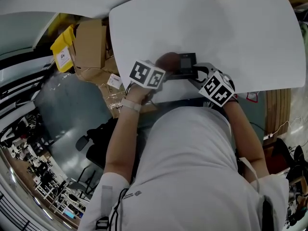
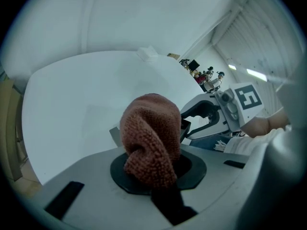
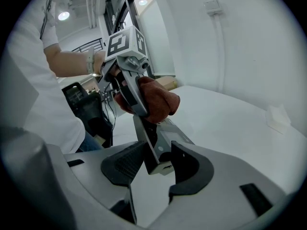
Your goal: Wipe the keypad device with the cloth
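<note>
Now the wiping is under way. The left gripper [image 2: 154, 176] is clamped tight on the bunched brown cloth [image 2: 149, 140], and the wad sits on the far part of the keypad device [image 3: 162, 145]. The right gripper [image 3: 152, 166] has its jaws closed in on the device's near end, steadying it over the white table [image 1: 231, 32] close to the person. Next, I'd say, comes a drag of the cloth along the face, with the right grip staying firm so the device doesn't twist.

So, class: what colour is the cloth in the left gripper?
Reddish brown. The cloth shows best in the left gripper view.
</note>
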